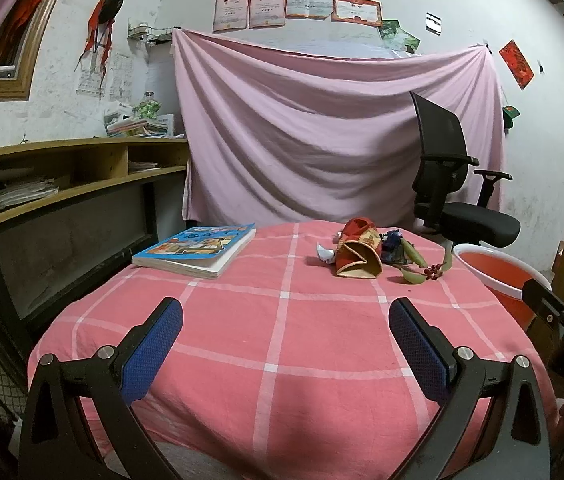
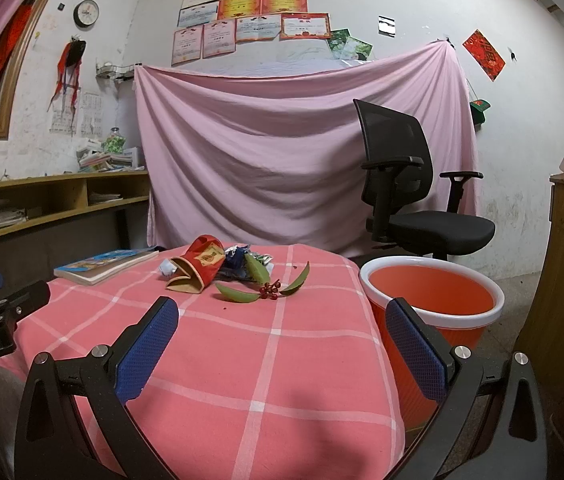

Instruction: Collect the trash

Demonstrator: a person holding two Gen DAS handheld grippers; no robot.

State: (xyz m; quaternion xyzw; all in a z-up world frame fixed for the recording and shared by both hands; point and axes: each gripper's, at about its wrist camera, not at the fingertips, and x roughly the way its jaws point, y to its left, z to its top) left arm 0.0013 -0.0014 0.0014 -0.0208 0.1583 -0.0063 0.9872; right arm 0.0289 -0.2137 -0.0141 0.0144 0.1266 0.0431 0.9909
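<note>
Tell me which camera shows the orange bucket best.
The right wrist view: the orange bucket shows its whole white rim and inside, standing beside the table. The left wrist view catches only part of the bucket, cut off by the right gripper.

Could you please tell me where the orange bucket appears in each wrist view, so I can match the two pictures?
Left wrist view: the orange bucket sits at the right edge, beyond the table's far right corner, partly cut off by the right gripper.
Right wrist view: the bucket is right of centre, beside the table, behind the gripper's right finger.
Shared landmark: the black office chair stands just behind the bucket in both.
</note>
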